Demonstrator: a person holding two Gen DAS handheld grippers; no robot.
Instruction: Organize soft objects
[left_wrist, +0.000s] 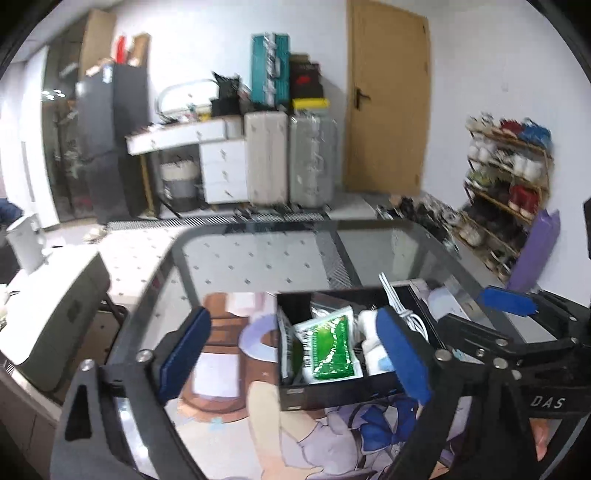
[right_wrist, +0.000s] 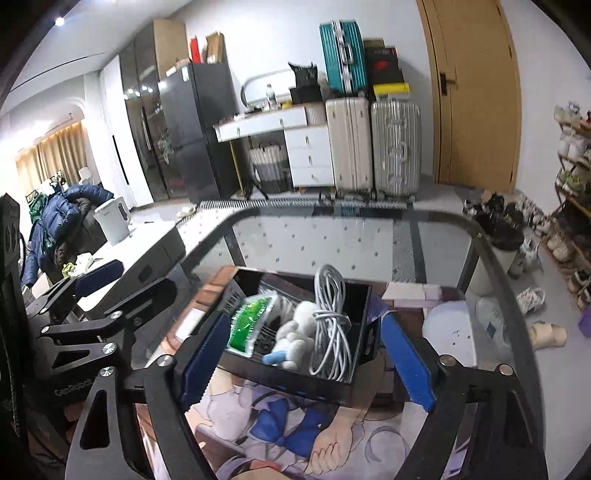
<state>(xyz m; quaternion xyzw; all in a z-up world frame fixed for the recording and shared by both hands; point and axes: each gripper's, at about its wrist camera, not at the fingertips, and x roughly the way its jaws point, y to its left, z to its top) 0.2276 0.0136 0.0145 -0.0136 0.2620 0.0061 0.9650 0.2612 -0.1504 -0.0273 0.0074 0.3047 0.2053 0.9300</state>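
The left gripper (left_wrist: 295, 350) is standing with its blue-padded jaws spread wide, pads pressing on nothing, and is pointing slightly downward. The right gripper (right_wrist: 304, 354) is standing just beside it, jaws likewise spread wide and gripping nothing, tilting downward too.

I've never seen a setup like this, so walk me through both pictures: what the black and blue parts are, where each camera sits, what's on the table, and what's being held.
A person holds a two-finger tool in each hand, with a camera on each looking along its blue-padded fingers. One picture is from the left tool, the other from the right tool. Both stand open and hold nothing. On the glass table a black box sits on a printed mat. It holds a green packet, a white plush toy and a coiled white cable.
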